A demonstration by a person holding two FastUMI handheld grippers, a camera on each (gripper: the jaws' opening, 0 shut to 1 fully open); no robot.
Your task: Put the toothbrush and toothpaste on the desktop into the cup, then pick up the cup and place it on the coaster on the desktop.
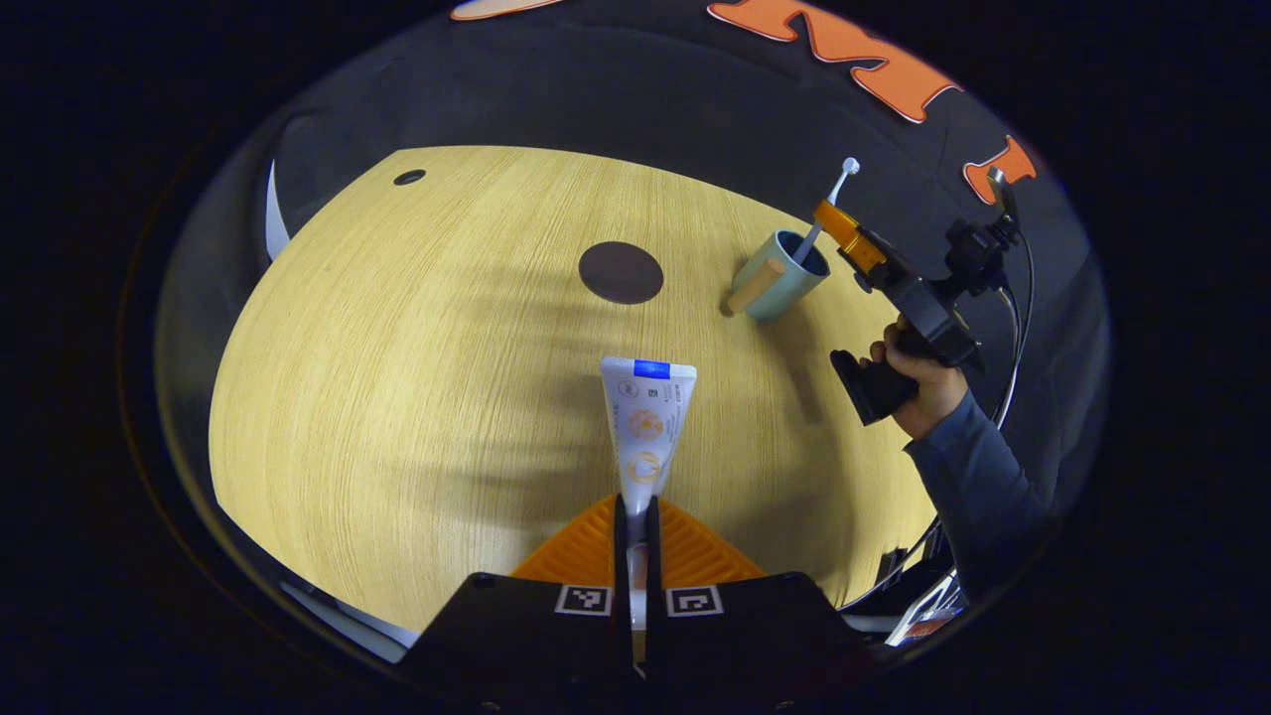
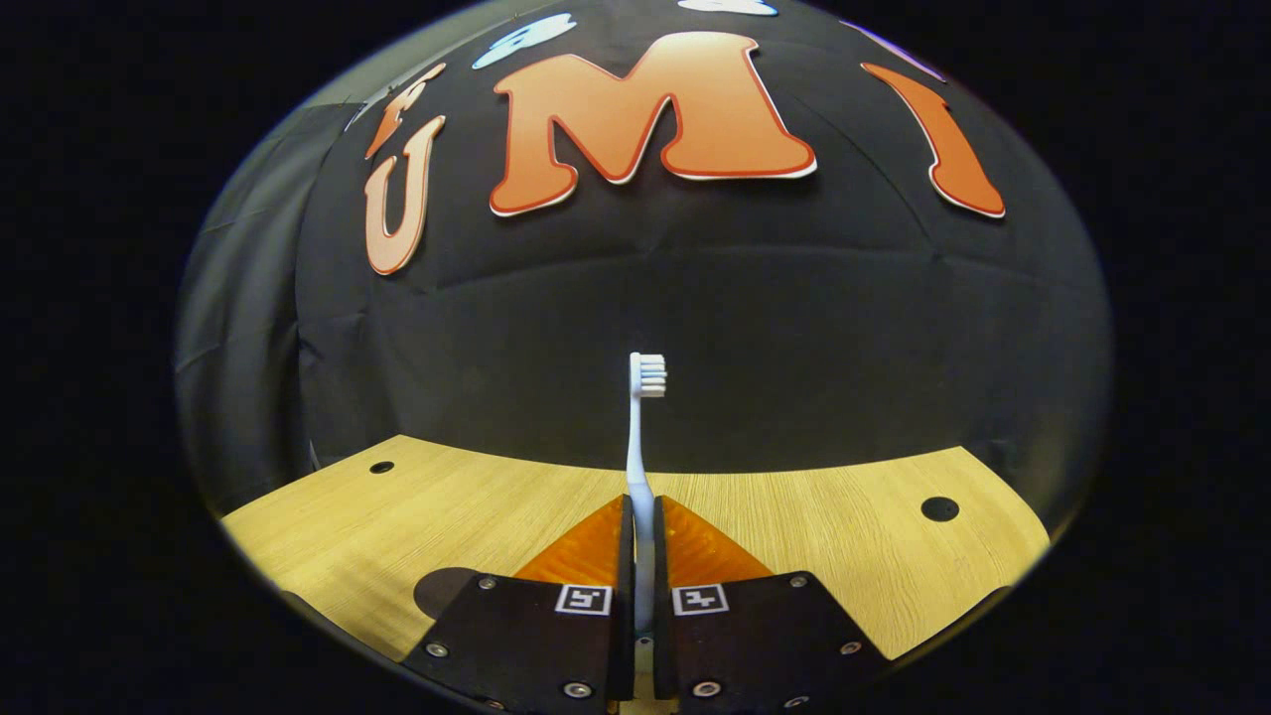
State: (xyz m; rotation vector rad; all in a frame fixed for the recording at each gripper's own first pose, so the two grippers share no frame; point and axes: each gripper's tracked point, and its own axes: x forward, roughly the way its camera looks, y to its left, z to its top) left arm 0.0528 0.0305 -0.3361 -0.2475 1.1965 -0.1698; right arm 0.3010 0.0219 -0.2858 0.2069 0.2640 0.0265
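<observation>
Our left tongs [image 1: 635, 516] are clamped on the cap end of the white toothpaste tube [image 1: 645, 422], held above the pale wooden table [image 1: 397, 397]; our right tongs [image 2: 643, 526] pinch the white toothbrush [image 2: 640, 447] upright, its handle dipping into the light blue cup [image 1: 784, 273]; the dark round coaster [image 1: 621, 272] lies near the cup.

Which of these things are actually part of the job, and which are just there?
Part of the job: white toothpaste tube, white toothbrush, pale blue cup with wooden handle, dark round coaster, left gripper, right gripper.

Just there: light wooden desktop.
</observation>
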